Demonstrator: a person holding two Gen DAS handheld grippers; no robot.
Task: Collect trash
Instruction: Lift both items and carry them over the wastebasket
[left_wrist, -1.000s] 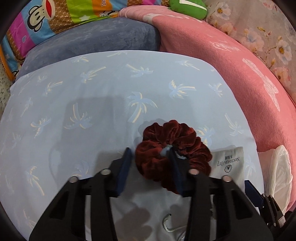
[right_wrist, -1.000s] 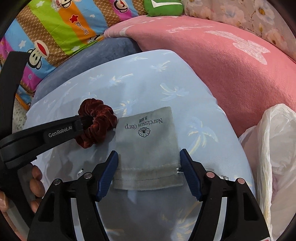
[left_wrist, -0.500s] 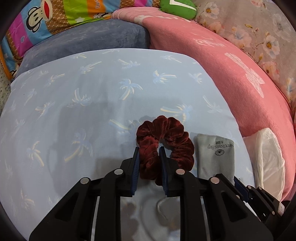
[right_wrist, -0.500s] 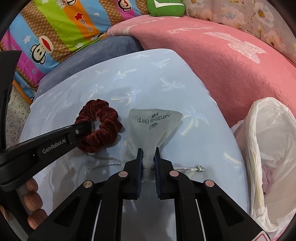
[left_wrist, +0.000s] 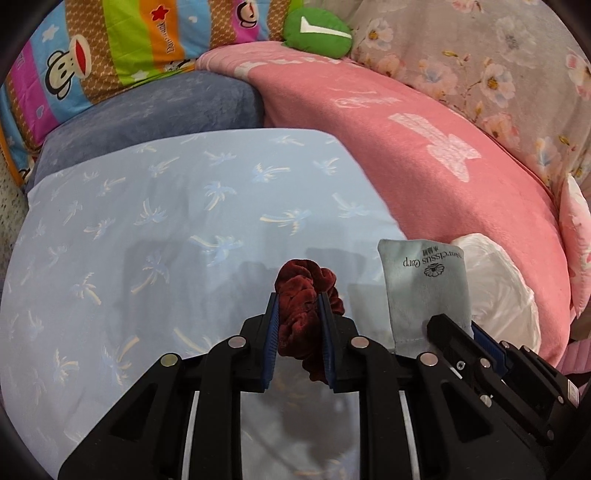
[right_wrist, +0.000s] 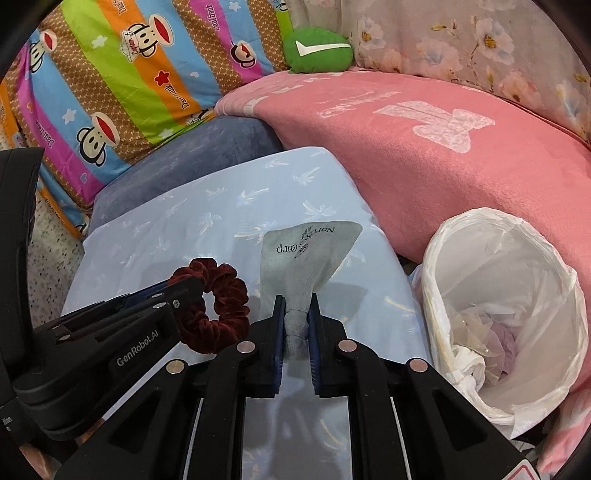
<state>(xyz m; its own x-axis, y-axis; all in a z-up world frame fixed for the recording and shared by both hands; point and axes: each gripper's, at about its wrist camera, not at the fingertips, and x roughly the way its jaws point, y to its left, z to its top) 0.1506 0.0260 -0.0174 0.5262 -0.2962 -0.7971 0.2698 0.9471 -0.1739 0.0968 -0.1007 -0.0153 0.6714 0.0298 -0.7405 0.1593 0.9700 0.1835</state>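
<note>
My left gripper (left_wrist: 297, 306) is shut on a dark red velvet scrunchie (left_wrist: 301, 295) and holds it above the light blue palm-print sheet (left_wrist: 166, 221). The scrunchie also shows in the right wrist view (right_wrist: 218, 306), with the left gripper (right_wrist: 192, 286) on it. My right gripper (right_wrist: 296, 308) is shut on the bunched end of a grey cloth pouch (right_wrist: 306, 254) printed "Narcissus Carp", lifted off the sheet. The pouch also shows in the left wrist view (left_wrist: 424, 284). A bin lined with a white bag (right_wrist: 506, 314) stands to the right.
A pink blanket (right_wrist: 424, 147) lies behind the bin, a grey-blue cushion (left_wrist: 155, 114) behind the sheet, a striped monkey-print pillow (right_wrist: 122, 74) and a green plush (right_wrist: 317, 50) at the back. The bin holds crumpled white and lilac scraps (right_wrist: 487, 339).
Both grippers closed from open, the left on the scrunchie, the right on the pouch. Both have lifted their items off the sheet and the view has moved toward the bin.
</note>
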